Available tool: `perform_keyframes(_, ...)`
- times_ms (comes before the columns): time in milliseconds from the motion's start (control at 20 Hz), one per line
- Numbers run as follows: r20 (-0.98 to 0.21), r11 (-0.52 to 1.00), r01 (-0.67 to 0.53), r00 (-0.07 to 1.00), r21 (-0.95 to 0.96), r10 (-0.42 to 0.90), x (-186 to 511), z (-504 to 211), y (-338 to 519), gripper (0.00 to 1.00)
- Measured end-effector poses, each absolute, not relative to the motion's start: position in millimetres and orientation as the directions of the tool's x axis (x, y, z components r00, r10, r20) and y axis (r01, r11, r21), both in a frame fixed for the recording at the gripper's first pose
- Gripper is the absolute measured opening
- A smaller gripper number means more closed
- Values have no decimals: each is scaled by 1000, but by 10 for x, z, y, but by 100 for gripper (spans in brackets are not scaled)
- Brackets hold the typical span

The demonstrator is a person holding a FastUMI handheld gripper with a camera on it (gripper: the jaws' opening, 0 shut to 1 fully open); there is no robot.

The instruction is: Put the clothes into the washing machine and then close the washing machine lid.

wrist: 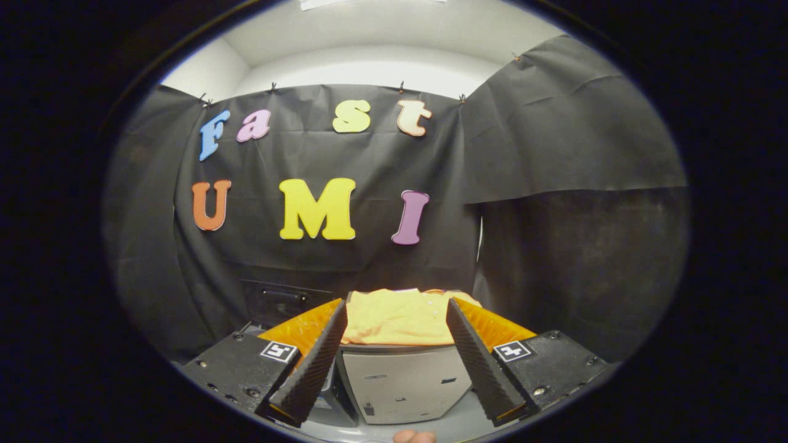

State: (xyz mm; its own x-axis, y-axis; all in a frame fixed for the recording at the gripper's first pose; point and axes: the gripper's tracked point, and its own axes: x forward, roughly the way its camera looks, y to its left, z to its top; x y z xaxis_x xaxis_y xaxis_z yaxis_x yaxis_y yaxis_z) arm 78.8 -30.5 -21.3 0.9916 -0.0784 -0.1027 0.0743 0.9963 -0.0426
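Hand-held gripper (397,320) level, fingers spread apart, empty; yellow clothes (397,317) beyond fingertips, seemingly atop washing machine (403,384)

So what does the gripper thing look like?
The hand-held gripper has two black ribbed wedge-shaped fingers, orange on their outer sides. Each sits on a black block with screws and a small black-and-white square marker.

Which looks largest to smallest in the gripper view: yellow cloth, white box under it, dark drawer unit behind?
1. White box
2. Yellow cloth, nearly alike
3. Dark drawer unit, partly hidden
Open gripper frames them.
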Motion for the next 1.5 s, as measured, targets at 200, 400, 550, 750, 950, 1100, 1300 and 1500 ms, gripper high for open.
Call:
perform_keyframes(200, -143, 996, 57, 988, -70, -66, 1155, -265, -344, 100)
perform_keyframes(400, -170, 995, 49, 983, -86, -63, 1545, -299, -407, 100)
perform_keyframes(550, -196, 995, 45, 979, -83, -61, 1818, -356, -461, 100)
perform_keyframes(750, -251, 996, 46, 966, -78, -64, 2178, -513, -584, 100)
perform_keyframes(950, -306, 994, 61, 948, -95, -87, 2541, -708, -797, 100)
perform_keyframes(1100, -344, 993, 49, 935, -112, -85, 2834, -833, -900, 100)
perform_keyframes(1300, -386, 991, 32, 919, -129, -80, 3162, -959, -972, 100)
perform_keyframes(1500, -448, 991, 15, 891, -129, -72, 3361, -1113, -997, 100)
